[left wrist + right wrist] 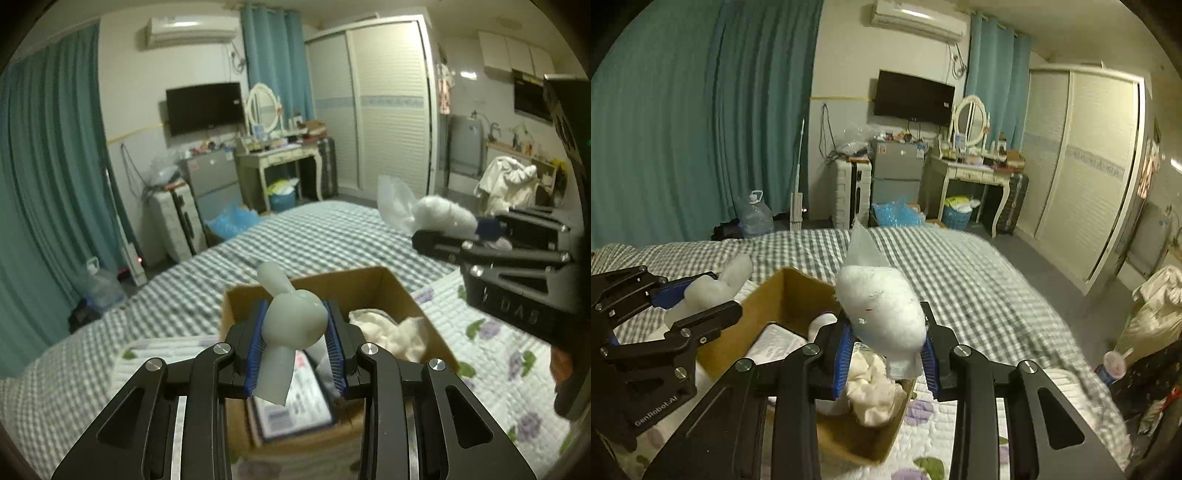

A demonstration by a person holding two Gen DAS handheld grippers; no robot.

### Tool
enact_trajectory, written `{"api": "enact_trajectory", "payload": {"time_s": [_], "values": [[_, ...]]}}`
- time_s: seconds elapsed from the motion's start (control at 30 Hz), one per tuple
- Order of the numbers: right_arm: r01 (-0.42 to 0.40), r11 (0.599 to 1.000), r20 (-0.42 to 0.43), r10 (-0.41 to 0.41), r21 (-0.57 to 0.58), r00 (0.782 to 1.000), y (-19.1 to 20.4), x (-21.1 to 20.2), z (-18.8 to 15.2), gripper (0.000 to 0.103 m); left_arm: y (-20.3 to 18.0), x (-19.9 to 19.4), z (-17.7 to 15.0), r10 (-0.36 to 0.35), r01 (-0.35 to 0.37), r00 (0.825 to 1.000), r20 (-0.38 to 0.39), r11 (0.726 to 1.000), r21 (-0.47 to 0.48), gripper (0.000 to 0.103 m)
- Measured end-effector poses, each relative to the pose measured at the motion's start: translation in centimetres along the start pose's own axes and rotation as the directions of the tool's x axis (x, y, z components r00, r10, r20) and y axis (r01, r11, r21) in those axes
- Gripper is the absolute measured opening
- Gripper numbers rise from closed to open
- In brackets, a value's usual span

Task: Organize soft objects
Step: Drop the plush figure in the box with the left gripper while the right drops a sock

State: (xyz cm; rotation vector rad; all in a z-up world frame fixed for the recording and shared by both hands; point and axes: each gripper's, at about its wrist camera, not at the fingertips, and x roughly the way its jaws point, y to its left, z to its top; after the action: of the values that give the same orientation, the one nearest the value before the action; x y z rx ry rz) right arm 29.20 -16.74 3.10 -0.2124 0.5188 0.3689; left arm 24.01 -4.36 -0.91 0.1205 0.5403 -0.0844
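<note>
Cardboard box (388, 284), open-topped, sits on a bed (303, 236) with a grey-checked cover and a floral quilt (498, 350). Left wrist view: left gripper (297, 343) pinches a pale rubbery rabbit toy (291, 321) between its blue pads, ears up, held over the near end of the box. Inside the box: a cream cloth bundle (388, 328) on the right side, a printed packet (291, 402) at the near end. Right gripper (436, 236) shows at right, above the bed beyond the box, clamped on a white fluffy toy in a clear bag (443, 214).

Right wrist view: right gripper (888, 347) squeezes the white fluffy toy in a clear bag (882, 314) between its pads, bag tip sticking upward, above the cardboard box (783, 295). Cream cloth bundle (875, 391) lies below it in the box. Left gripper (713, 291) at left, gripping the rabbit toy (709, 288) over the box's left edge.
</note>
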Motion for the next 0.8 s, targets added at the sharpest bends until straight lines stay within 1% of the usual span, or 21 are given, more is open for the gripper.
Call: {"api": "enact_trajectory", "payload": {"time_s": [0.07,0.13,0.2,0.23,0.3,0.33,0.37,0.4,0.43,0.47,0.5,0.53,0.63,0.67,0.73,0.8], "values": [[-0.001,1.000,-0.019,0.001,0.011,1.000,-0.5,2.3,-0.7,0.032,-0.1,2.3,-0.5,0.004,-0.003,1.000,-0.021,1.000,0.010,0.030],[-0.001,1.000,-0.055,0.001,0.012,0.998,-1.1,5.1,-1.7,0.032,-0.3,3.8,-0.8,0.021,-0.020,0.999,-0.042,0.999,0.032,0.030],[-0.017,0.999,-0.080,0.019,0.033,0.997,-1.6,6.8,-2.5,0.032,-0.6,5.2,-1.2,0.038,-0.035,0.997,-0.061,0.998,0.055,0.030],[-0.025,0.999,-0.091,0.029,0.047,0.995,-1.8,7.6,-2.9,0.032,-0.5,5.5,-1.4,0.041,-0.037,0.997,-0.064,0.998,0.057,0.031],[-0.043,0.997,-0.106,0.050,0.069,0.993,-2.2,8.6,-3.4,0.033,-0.5,6.0,-1.9,0.034,-0.031,0.997,-0.074,0.999,0.044,0.036],[-0.047,0.996,-0.112,0.055,0.079,0.992,-2.5,9.0,-3.7,0.034,-0.5,6.1,-2.0,0.029,-0.026,0.997,-0.075,0.999,0.039,0.036],[-0.049,0.994,-0.123,0.061,0.095,0.990,-2.8,9.4,-3.9,0.042,-0.5,6.0,-2.2,0.029,-0.026,0.997,-0.078,0.999,0.035,0.037],[-0.046,0.993,-0.130,0.060,0.106,0.990,-3.0,9.6,-4.0,0.049,-0.6,6.0,-2.3,0.035,-0.032,0.996,-0.085,0.999,0.036,0.041],[-0.045,0.992,-0.130,0.060,0.115,0.990,-3.3,9.4,-4.1,0.059,-0.7,5.9,-2.3,0.053,-0.050,0.995,-0.084,0.998,0.043,0.056],[-0.043,0.991,-0.122,0.059,0.124,0.991,-3.5,9.0,-4.1,0.061,-0.7,5.5,-2.4,0.066,-0.063,0.995,-0.074,0.997,0.047,0.074],[-0.036,0.992,-0.118,0.051,0.125,0.992,-3.5,8.5,-4.1,0.061,-0.9,4.6,-2.4,0.086,-0.083,0.995,-0.050,0.995,0.051,0.081],[-0.023,0.992,-0.115,0.037,0.123,0.993,-3.5,7.8,-3.9,0.061,-0.9,4.0,-2.4,0.096,-0.094,0.995,-0.036,0.994,0.050,0.084],[-0.003,0.992,-0.098,0.015,0.127,0.995,-3.6,5.0,-2.7,0.061,-0.7,1.2,-1.1,0.114,-0.114,0.993,-0.009,0.992,0.046,0.084],[0.007,0.992,-0.079,0.003,0.128,0.997,-3.6,3.2,-1.9,0.061,-0.6,-0.3,-0.4,0.116,-0.116,0.993,0.008,0.993,0.038,0.084],[0.023,0.993,-0.042,-0.018,0.116,0.999,-3.2,-0.1,-0.3,0.061,-0.2,-3.6,1.0,0.114,-0.115,0.992,0.052,0.993,0.022,0.084],[0.045,0.994,0.007,-0.046,0.095,0.999,-2.7,-4.3,1.8,0.062,0.0,-8.4,2.7,0.112,-0.114,0.987,0.119,0.994,0.005,0.084]]}}
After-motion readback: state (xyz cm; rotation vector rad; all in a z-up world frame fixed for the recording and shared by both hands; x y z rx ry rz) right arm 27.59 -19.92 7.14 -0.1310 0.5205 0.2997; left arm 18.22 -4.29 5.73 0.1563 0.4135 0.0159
